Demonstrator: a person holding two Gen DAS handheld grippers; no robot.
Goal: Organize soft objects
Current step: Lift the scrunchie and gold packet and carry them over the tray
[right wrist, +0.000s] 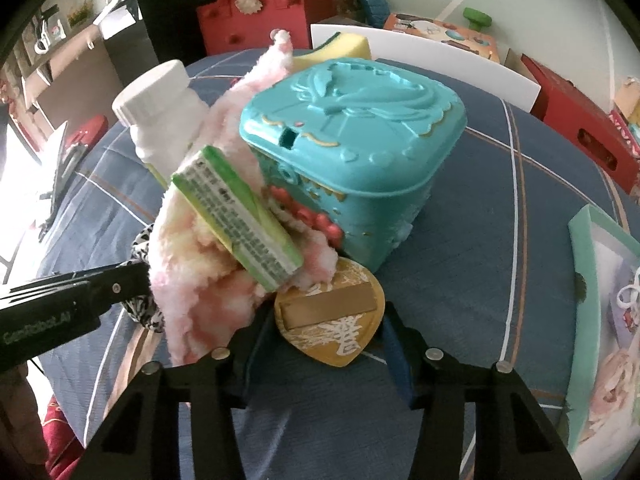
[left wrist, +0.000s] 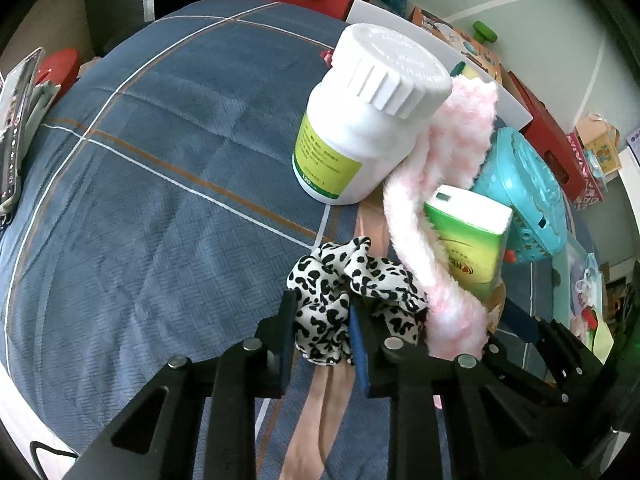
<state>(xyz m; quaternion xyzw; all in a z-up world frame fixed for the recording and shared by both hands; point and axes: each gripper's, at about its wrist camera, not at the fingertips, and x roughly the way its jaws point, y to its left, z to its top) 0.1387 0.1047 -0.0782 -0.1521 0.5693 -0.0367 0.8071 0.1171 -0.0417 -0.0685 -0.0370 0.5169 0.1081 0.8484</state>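
Note:
My left gripper (left wrist: 322, 320) is shut on a black-and-white leopard scrunchie (left wrist: 352, 284) lying on the blue bedcover. A fluffy pink cloth (left wrist: 436, 208) drapes beside it, under a green tissue pack (left wrist: 472, 236) and against a white pill bottle (left wrist: 368, 120). In the right wrist view the pink cloth (right wrist: 200, 280) and tissue pack (right wrist: 236, 216) lean on a teal plastic box (right wrist: 360, 152). My right gripper (right wrist: 324, 344) is open around a gold heart-shaped piece (right wrist: 332, 320). The left gripper's arm (right wrist: 72, 300) enters from the left, with the scrunchie (right wrist: 144, 312) partly hidden.
A yellow sponge (right wrist: 340, 50) and a white board (right wrist: 440, 64) lie behind the teal box. A picture box (right wrist: 608, 320) sits at the right. Red bags (right wrist: 264, 8), cartons and toys crowd the far edge. A phone (left wrist: 18, 120) lies at the left.

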